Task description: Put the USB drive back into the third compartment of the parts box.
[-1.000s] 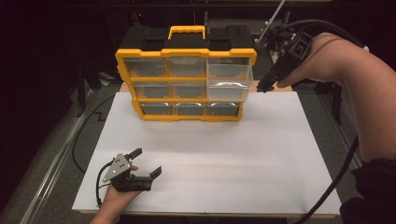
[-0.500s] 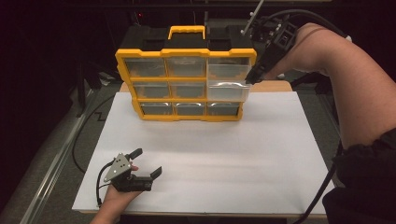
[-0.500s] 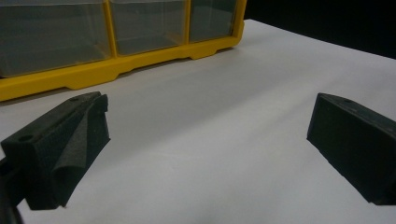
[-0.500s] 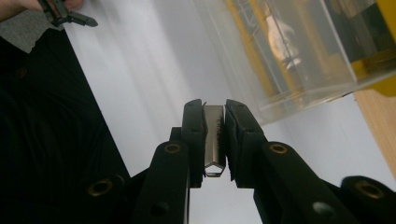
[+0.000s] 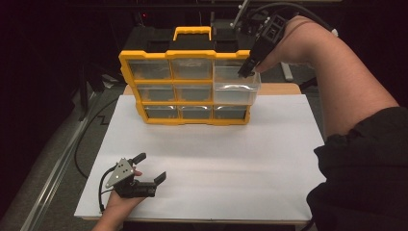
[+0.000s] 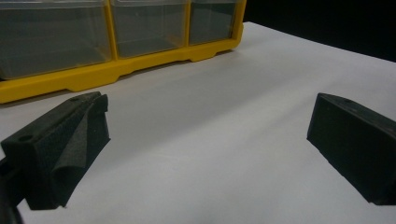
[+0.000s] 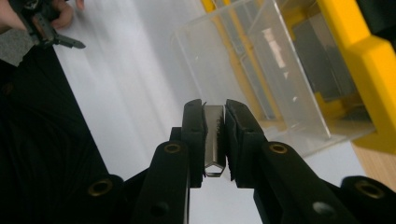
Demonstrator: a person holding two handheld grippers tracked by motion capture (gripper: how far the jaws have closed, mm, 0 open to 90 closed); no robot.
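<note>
A yellow organizer (image 5: 185, 118) with clear drawers stands at the back of the white sheet (image 5: 216, 168). Its middle right drawer (image 5: 235, 92) is pulled out. My right gripper (image 5: 246, 71) hangs just above that drawer's open top, pointing down. In the right gripper view it (image 7: 215, 140) is shut on a small silver metal piece (image 7: 215, 126), with the clear drawer (image 7: 261, 74) right beyond the jaws. My left gripper (image 5: 150, 168) rests on the sheet near the front left, open and holding nothing. Its view shows the wide-open jaws (image 6: 205, 149) facing the organizer's bottom row (image 6: 93, 74).
The wooden table edge (image 5: 281, 89) shows behind the sheet at the right. Dark equipment and cables (image 5: 86, 134) lie off the table's left side. The left hand and its gripper (image 7: 46, 28) appear far off in the right gripper view.
My right gripper has moved left and up, from beside the organizer's right edge to over the pulled-out drawer. The left gripper has stayed put.
</note>
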